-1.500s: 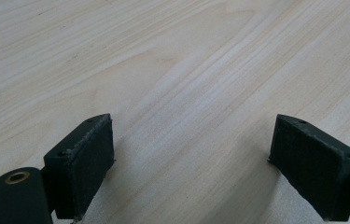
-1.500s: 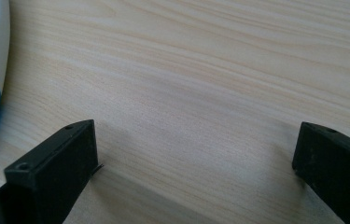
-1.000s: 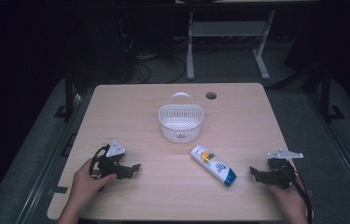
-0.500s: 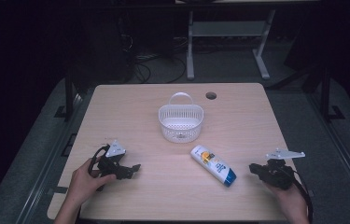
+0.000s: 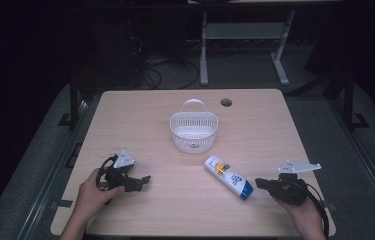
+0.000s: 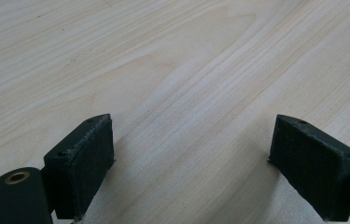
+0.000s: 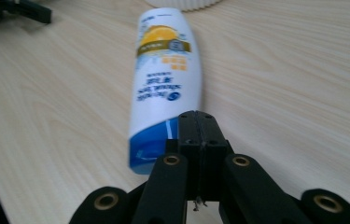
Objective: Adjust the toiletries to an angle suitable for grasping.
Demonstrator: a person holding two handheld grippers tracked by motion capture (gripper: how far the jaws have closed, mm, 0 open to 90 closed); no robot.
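A white shampoo bottle with a blue cap end and a yellow label lies flat on the wooden table, right of centre. My right gripper hovers just right of its blue end and points at it. In the right gripper view the bottle stretches away just left of and beyond my right gripper, whose jaws have just closed together with nothing between them. My left gripper rests at the front left. Its jaws stand wide open over bare wood.
A white slotted basket with a handle stands mid-table behind the bottle. A round cable hole sits near the far edge. The table's front edge runs close to both hands. A metal stand is on the dark floor beyond.
The right gripper's jaws have closed and the right hand has shifted slightly left and up toward the bottle's blue end. The left hand, bottle and basket have stayed put.
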